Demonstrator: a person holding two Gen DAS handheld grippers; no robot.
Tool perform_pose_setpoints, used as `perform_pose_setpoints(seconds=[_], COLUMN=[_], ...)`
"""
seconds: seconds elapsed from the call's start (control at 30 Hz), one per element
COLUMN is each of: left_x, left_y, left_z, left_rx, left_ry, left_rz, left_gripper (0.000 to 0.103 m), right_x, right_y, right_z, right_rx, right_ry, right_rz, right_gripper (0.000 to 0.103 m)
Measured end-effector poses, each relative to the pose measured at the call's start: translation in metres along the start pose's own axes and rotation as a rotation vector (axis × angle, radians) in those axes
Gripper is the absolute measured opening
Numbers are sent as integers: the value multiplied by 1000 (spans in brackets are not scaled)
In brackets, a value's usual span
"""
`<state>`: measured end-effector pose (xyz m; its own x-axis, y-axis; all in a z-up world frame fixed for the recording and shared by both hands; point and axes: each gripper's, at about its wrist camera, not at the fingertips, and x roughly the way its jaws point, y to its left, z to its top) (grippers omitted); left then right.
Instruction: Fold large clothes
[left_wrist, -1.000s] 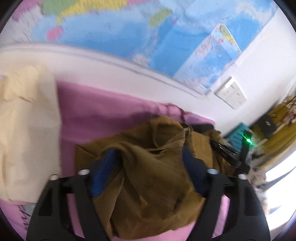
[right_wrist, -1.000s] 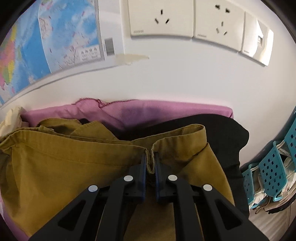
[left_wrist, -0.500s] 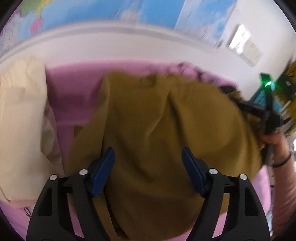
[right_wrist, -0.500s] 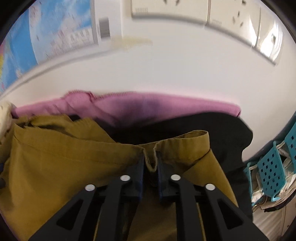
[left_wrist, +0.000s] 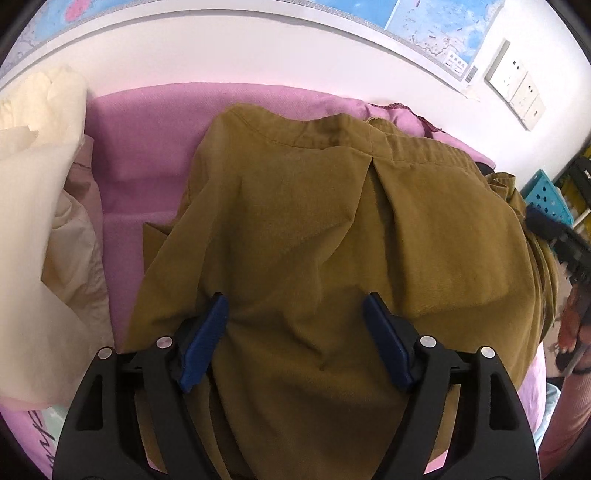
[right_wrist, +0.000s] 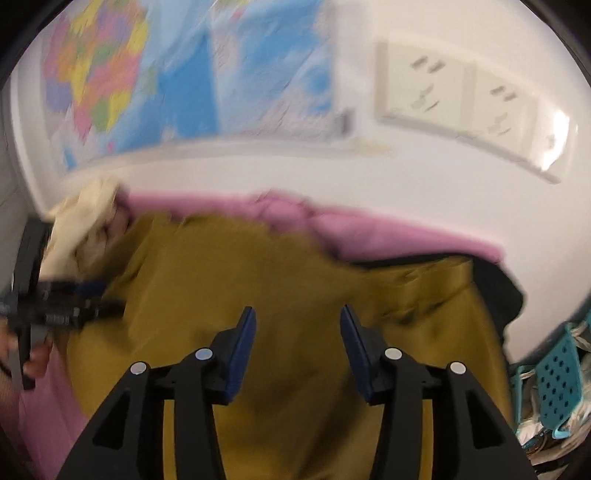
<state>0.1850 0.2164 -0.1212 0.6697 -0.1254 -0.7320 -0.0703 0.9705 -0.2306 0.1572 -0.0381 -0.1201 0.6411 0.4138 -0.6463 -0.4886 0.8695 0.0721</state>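
The brown garment (left_wrist: 332, 229) now lies spread flat on the pink blanket (left_wrist: 147, 129), not bunched up as before. The right tongs (right_wrist: 297, 325) have just been opening and have let go of its edge; nothing sits between them. The left tongs (left_wrist: 295, 317) are spread wide over the cloth. A cream cloth (left_wrist: 40, 155) lies beside it. One fold looks done.
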Motion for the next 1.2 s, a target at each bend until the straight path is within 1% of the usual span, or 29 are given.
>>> perform_pose_setpoints(seconds=[0.03, 0.1, 0.17, 0.23, 0.37, 0.43, 0.5, 0.53, 0.6, 0.7, 0.73, 0.77, 0.8, 0.83, 0.9, 0.97, 1.07, 1.1, 1.13, 1.2], left_x=[-1, -1, 2, 6, 4, -1, -16, -26, -46, -68, -72, -73, -71, -66, -54, -43, -43, -46, -51, -62], left_y=[0, 1, 1, -2, -4, -6, -8, -9, -6, 3, 7, 10, 12, 14, 16, 21, 19, 19, 19, 23], left_z=[-2, -3, -4, -3, -4, -4, -10, -15, -27, -47, -53, -59, -64, -69, -73, -75, -77, -79, -82, -93], left_rx=[2, 7, 13, 16, 18, 16, 35, 45, 58, 49, 42, 36, 31, 32, 17, -21, -30, -35, -37, -43], left_ry=[-2, -6, -6, -6, -10, -28, -79, -106, -155, -190, -188, -180, -169, -151, -120, -95, -111, -115, -120, -134], left_rz=[2, 5, 10, 14, 24, 35, 51, 61, 58, 41, 17, -4, -9, 3, 23, 4, 19, 23, 23, 19], left_gripper=[76, 76, 76, 77, 77, 77, 77, 78, 82, 82, 83, 83, 83, 83, 83, 85, 87, 85, 85, 85], right_x=[13, 39, 53, 56, 39, 20, -7, -17, -44, -66, -69, -67, -61, -53, -37, -25, -24, -31, -36, -51], right_y=[1, -3, -8, -15, -14, -20, -26, -26, -31, -43, -47, -51, -54, -59, -70, -78, -79, -78, -79, -78], right_z=[-3, -8, -11, -9, -9, -14, -22, -24, -38, -57, -64, -73, -76, -82, -90, -95, -95, -95, -97, -104], right_rx=[-4, 19, 51, 99, 113, 138, 154, 152, 147, 165, 171, 179, 185, 201, 251, 294, 338, 351, 369, 406], right_ry=[28, 90, 110, 108, 101, 65, 22, 4, -36, -43, -39, -24, -2, 28, 50, 60, 52, 44, 37, 14], right_rz=[-14, 7, 30, 57, 62, 89, 121, 116, 109, 116, 111, 84, 71, 64, 66, 84, 80, 82, 94, 135], right_gripper=[46, 47, 48, 48, 48, 51, 54, 56, 57, 57, 57, 57, 57, 54, 50, 50, 50, 51, 54, 57])
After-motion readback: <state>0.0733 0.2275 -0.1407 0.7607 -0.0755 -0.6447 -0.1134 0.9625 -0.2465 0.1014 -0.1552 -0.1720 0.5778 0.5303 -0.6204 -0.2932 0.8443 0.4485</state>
